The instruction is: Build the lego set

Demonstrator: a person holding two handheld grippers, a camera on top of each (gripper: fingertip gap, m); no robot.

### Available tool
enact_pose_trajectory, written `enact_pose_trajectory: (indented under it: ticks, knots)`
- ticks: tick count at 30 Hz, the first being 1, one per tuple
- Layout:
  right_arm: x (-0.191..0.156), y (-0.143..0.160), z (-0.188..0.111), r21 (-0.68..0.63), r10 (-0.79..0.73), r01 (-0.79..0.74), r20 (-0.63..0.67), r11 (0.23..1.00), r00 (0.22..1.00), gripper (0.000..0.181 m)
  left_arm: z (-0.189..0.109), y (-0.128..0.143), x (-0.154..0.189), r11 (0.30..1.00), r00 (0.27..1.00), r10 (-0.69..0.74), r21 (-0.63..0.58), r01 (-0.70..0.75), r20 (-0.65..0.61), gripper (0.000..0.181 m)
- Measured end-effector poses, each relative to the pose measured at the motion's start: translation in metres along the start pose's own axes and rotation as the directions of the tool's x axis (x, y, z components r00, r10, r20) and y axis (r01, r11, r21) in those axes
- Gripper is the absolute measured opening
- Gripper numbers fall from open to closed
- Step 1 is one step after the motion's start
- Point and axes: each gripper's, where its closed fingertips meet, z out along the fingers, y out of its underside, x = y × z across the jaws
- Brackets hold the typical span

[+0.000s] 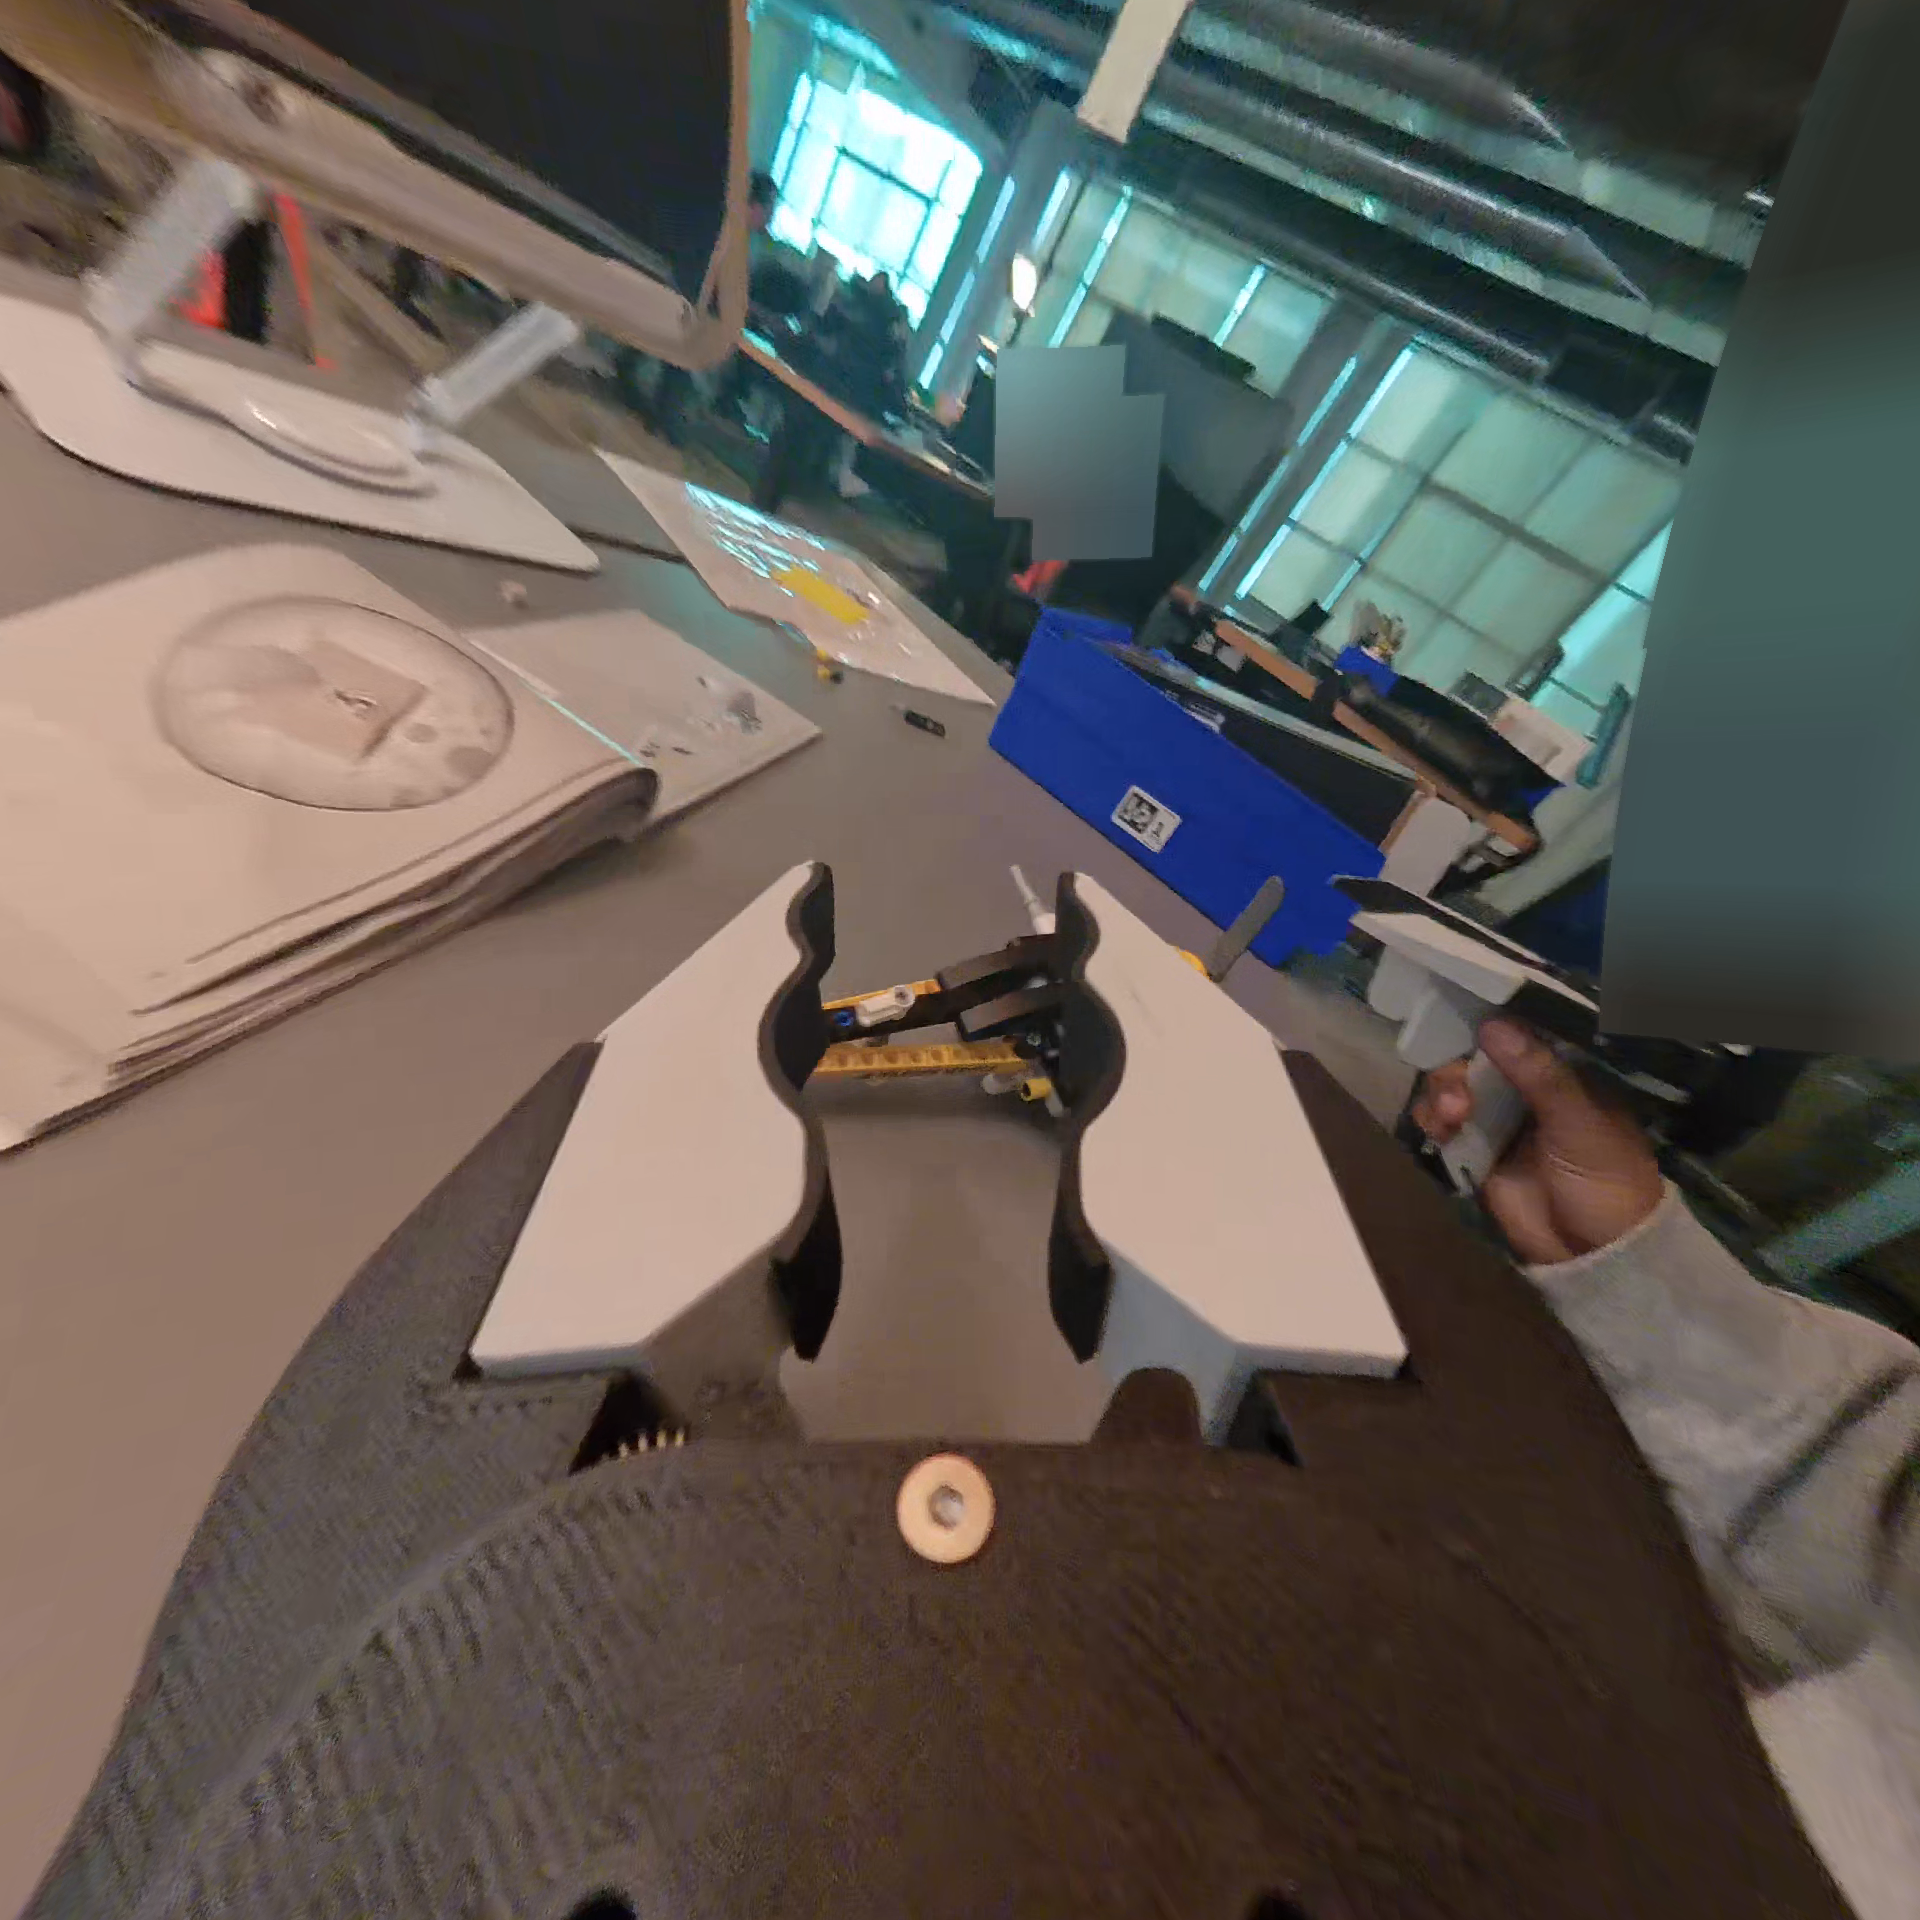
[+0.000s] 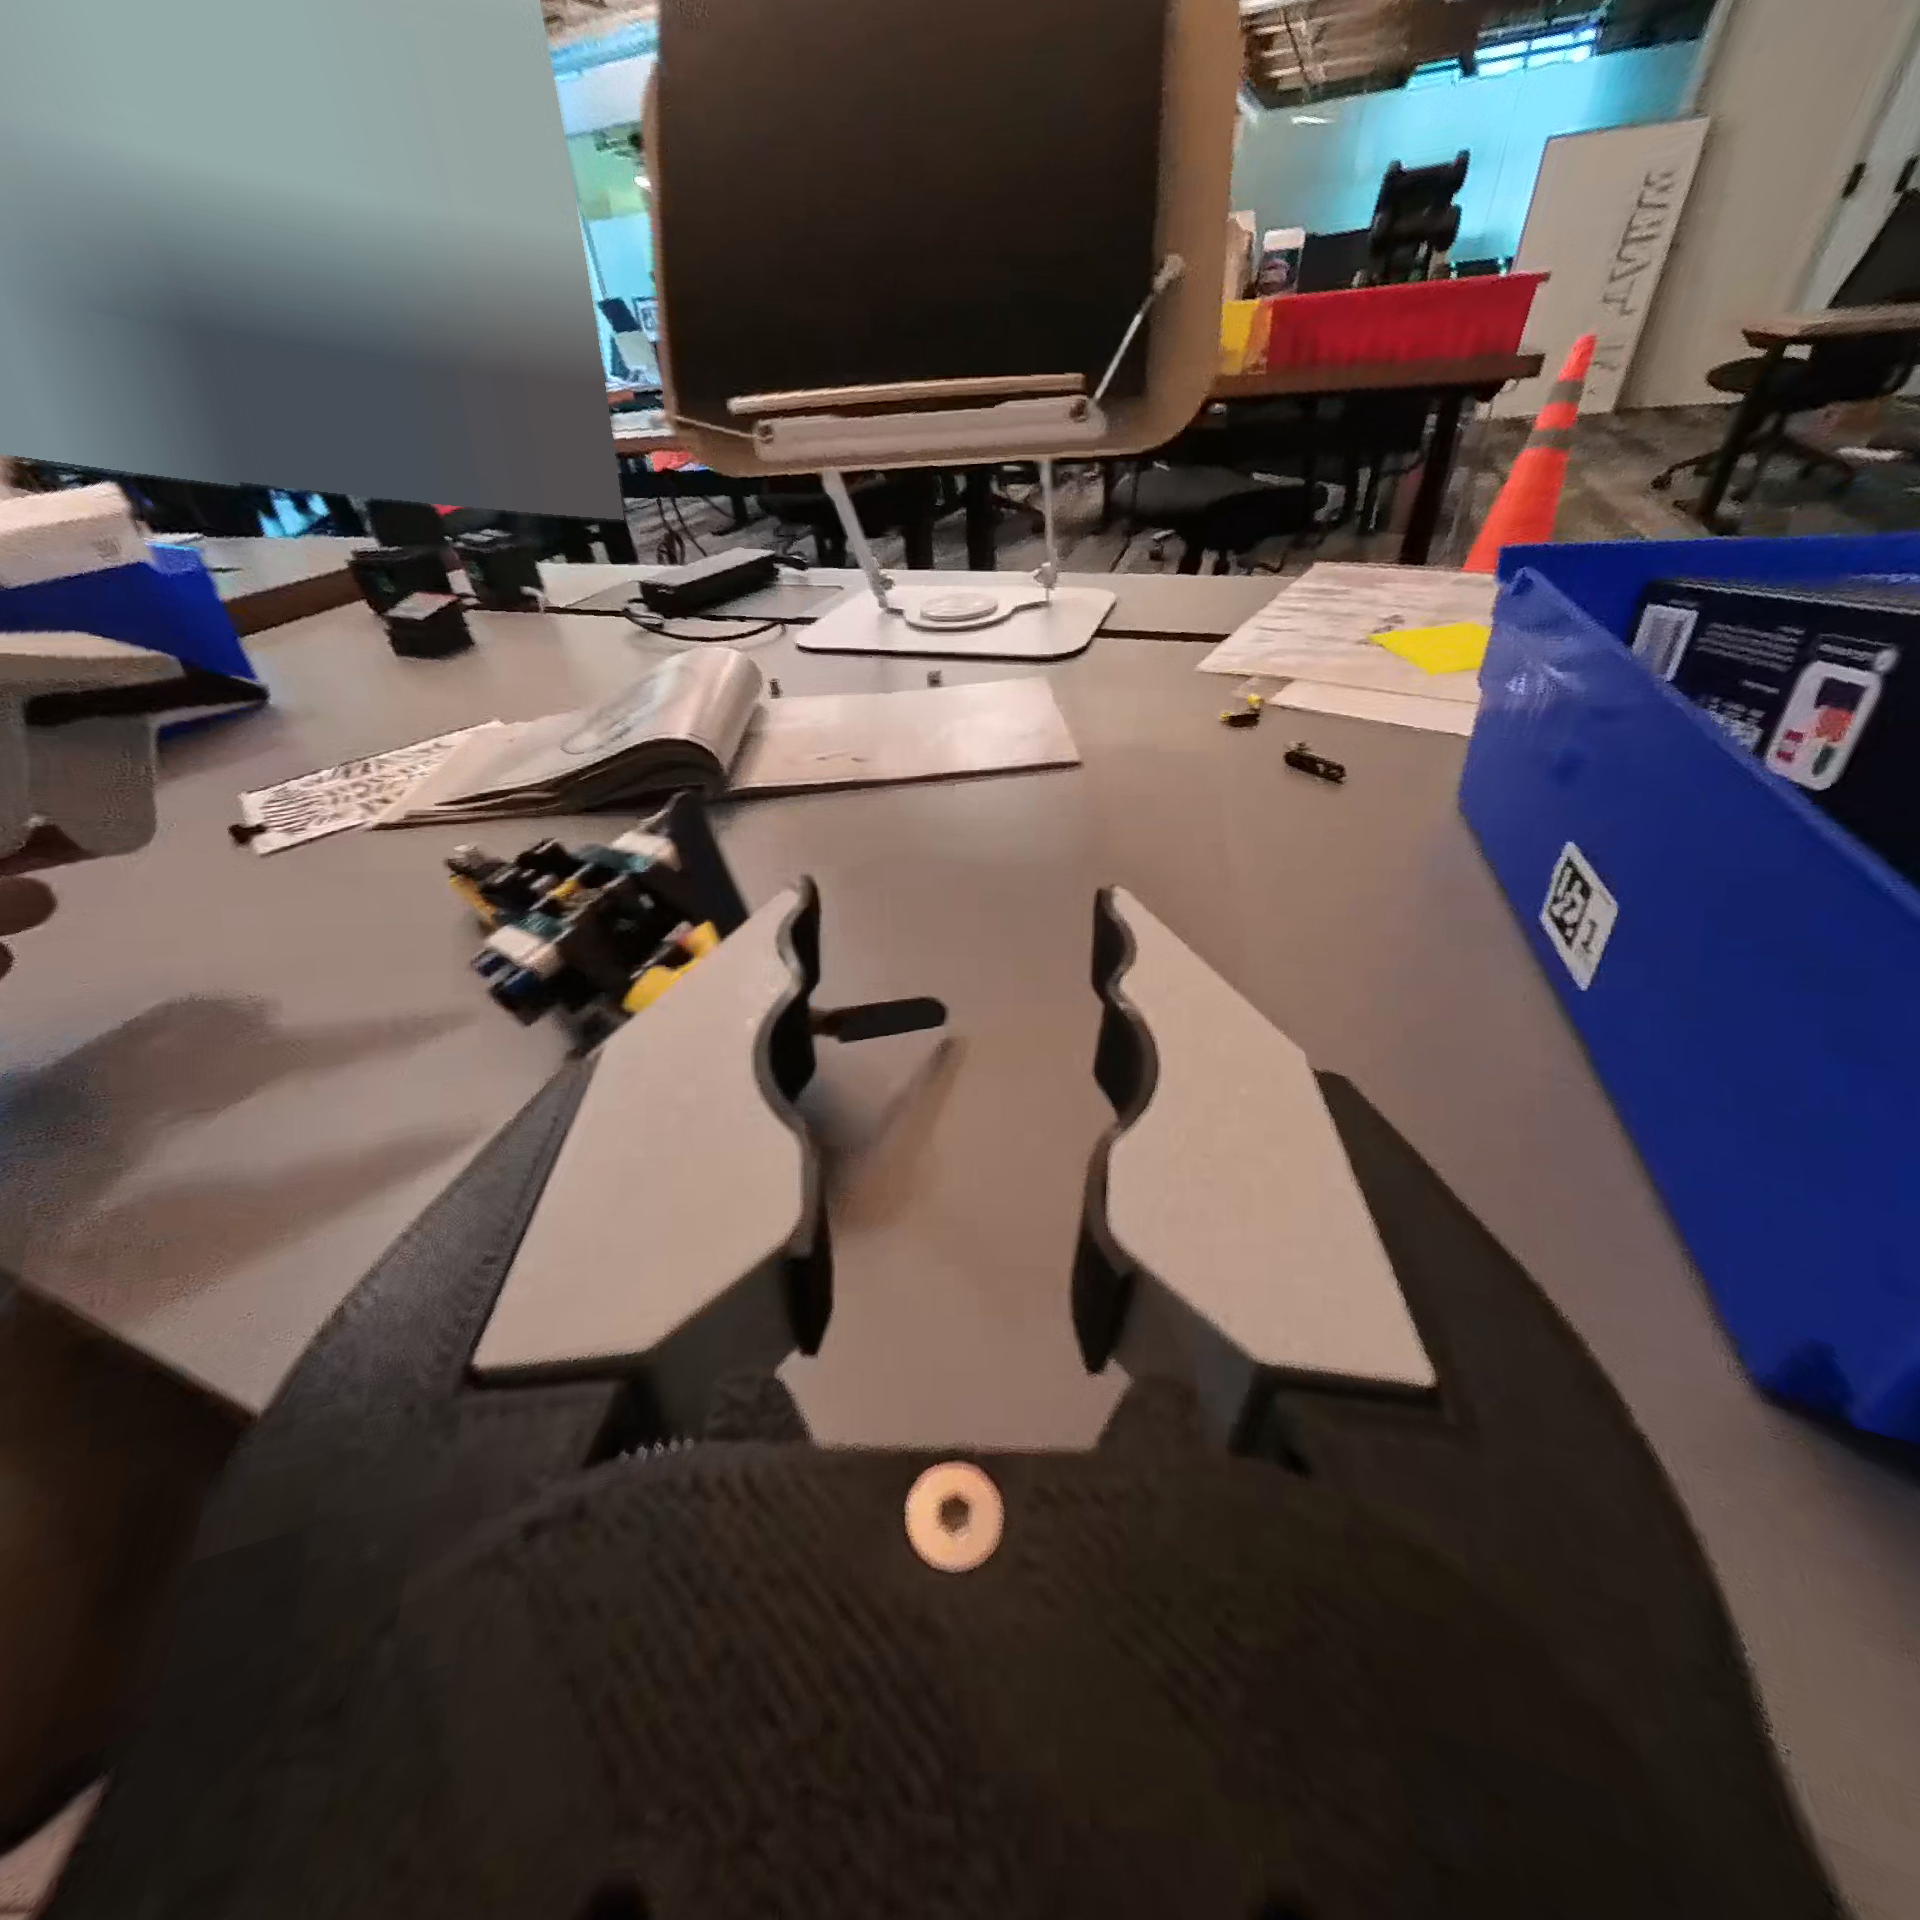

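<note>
The left gripper [image 1: 943, 914], grey-fingered with black inner pads, has its jaws parted and nothing between them; beyond its tips, on the grey tabletop [image 1: 312, 1195], lies the partly built lego model of black and yellow beams with small white and blue pins [image 1: 951, 1023]; whether the right fingertip touches the model's black end cannot be told. In the right wrist view the same lego model [image 2: 587, 925] sits left of centre, just beside the left finger of the right gripper [image 2: 956, 909]; that gripper also stands wide open and empty, with a dark slim lego piece [image 2: 883, 1020] lying on the table between its fingers.

The blue plastic bin with a square black-and-white tag on its side [image 2: 1683, 935] stands at the right edge of the table; inside it leans a dark printed box [image 2: 1787, 675]; what else it holds is hidden by its wall. From the left wrist view the bin [image 1: 1174, 790] lies far right, its interior dark.

An open grey instruction booklet [image 2: 665, 743] lies far of the model, and behind it a white stand with a tilted dark panel [image 2: 935, 260]; white sheets with a yellow patch [image 2: 1382, 639] rest at the far right, with two small loose dark pieces [image 2: 1314, 764] near them. A hand in a pale sleeve [image 1: 1558, 1143] grips the other tool's handle at the right of the left wrist view.
</note>
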Motion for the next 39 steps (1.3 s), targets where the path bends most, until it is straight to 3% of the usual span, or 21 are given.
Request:
enact_pose_trajectory:
  ticks: [3, 6, 9, 11, 12, 14, 15, 16, 20, 27, 36, 39]
  knots:
    - [0.016, -0.004, 0.014, -0.012, 0.046, -0.046, -0.011, 0.999, 0.999, 0.051, 0.018, 0.012, 0.004, 0.999, 0.999, -0.002, -0.052, 0.000, -0.036, 0.043]
    - [0.020, 0.001, 0.022, -0.030, 0.073, -0.073, 0.004, 0.997, 0.997, 0.052, 0.021, 0.028, -0.008, 0.993, 0.996, 0.084, -0.091, -0.081, 0.029, 0.042]
    - [0.021, 0.018, 0.027, -0.120, 0.064, -0.062, 0.008, 0.991, 0.998, 0.054, 0.021, 0.012, -0.017, 0.997, 0.997, 0.075, -0.024, -0.074, 0.030, 0.042]
    - [0.020, 0.021, 0.028, -0.139, 0.066, -0.063, 0.015, 0.988, 0.998, 0.051, 0.027, 0.007, -0.032, 0.991, 0.990, 0.125, -0.047, -0.122, 0.064, 0.044]
    - [0.018, 0.022, 0.029, -0.151, 0.074, -0.068, 0.036, 0.986, 0.997, 0.048, 0.031, 0.010, -0.038, 0.989, 0.989, 0.128, -0.086, -0.122, 0.077, 0.046]
    - [0.007, 0.025, 0.029, -0.176, 0.086, -0.065, 0.117, 0.982, 0.989, 0.023, 0.037, 0.017, -0.028, 0.984, 0.993, 0.117, -0.129, -0.119, -0.019, 0.049]
    - [0.001, 0.026, 0.029, -0.186, 0.090, -0.060, 0.159, 0.981, 0.983, 0.008, 0.037, 0.014, -0.021, 0.990, 0.993, 0.104, -0.093, -0.109, -0.057, 0.048]
    - [-0.003, 0.027, 0.028, -0.190, 0.095, -0.060, 0.182, 0.980, 0.979, 0.004, 0.035, 0.009, -0.020, 0.995, 0.994, 0.085, -0.046, -0.088, -0.068, 0.047]
    - [-0.001, 0.025, 0.023, -0.167, 0.093, -0.065, 0.163, 0.984, 0.982, 0.027, 0.024, -0.008, -0.029, 0.996, 0.998, 0.051, 0.081, -0.049, -0.024, 0.048]
    - [0.002, 0.040, 0.023, -0.247, 0.125, -0.091, 0.128, 0.965, 0.984, 0.043, 0.025, -0.008, -0.009, 0.964, 0.969, 0.248, 0.098, -0.246, -0.015, 0.037]
    - [0.004, 0.040, 0.023, -0.251, 0.146, -0.112, 0.123, 0.961, 0.982, 0.044, 0.013, -0.004, 0.026, 0.776, 0.795, 0.592, 0.175, -0.606, 0.130, 0.000]
    - [0.005, 0.041, 0.024, -0.258, 0.151, -0.116, 0.121, 0.959, 0.981, 0.045, 0.012, 0.010, 0.053, 0.737, 0.759, 0.644, 0.190, -0.649, 0.095, 0.000]
